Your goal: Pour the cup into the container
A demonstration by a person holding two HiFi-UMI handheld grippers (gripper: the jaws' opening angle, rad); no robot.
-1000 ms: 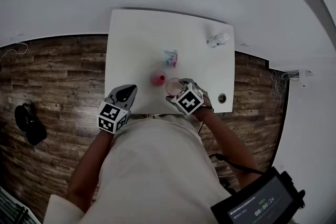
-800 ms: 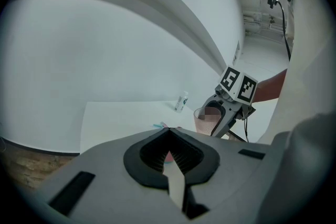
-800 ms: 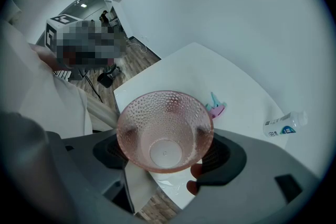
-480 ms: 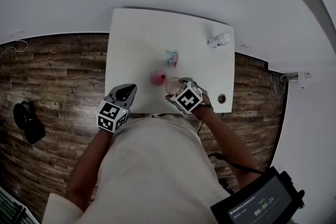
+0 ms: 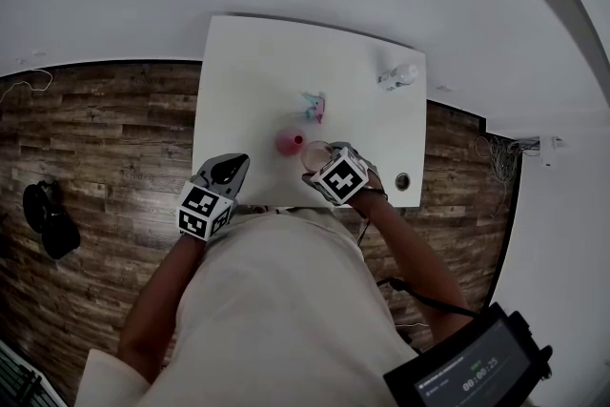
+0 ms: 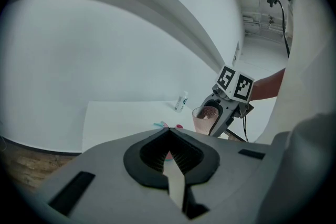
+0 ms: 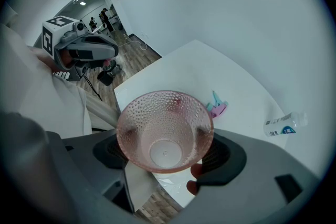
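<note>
Cup (image 7: 165,123) held roughly upright in right tool (image 7: 166,150), mouth facing upward.

We find the near edge of the bench (image 5: 248,81) covered by the person's torso (image 5: 276,300) in the head view. The marker cube of the right claw (image 5: 318,158) hides part of the cup (image 5: 311,150). Print on the bottle (image 5: 398,73): too small to read. The pink-and-teal item (image 5: 313,106) cannot be identified at this size.
</note>
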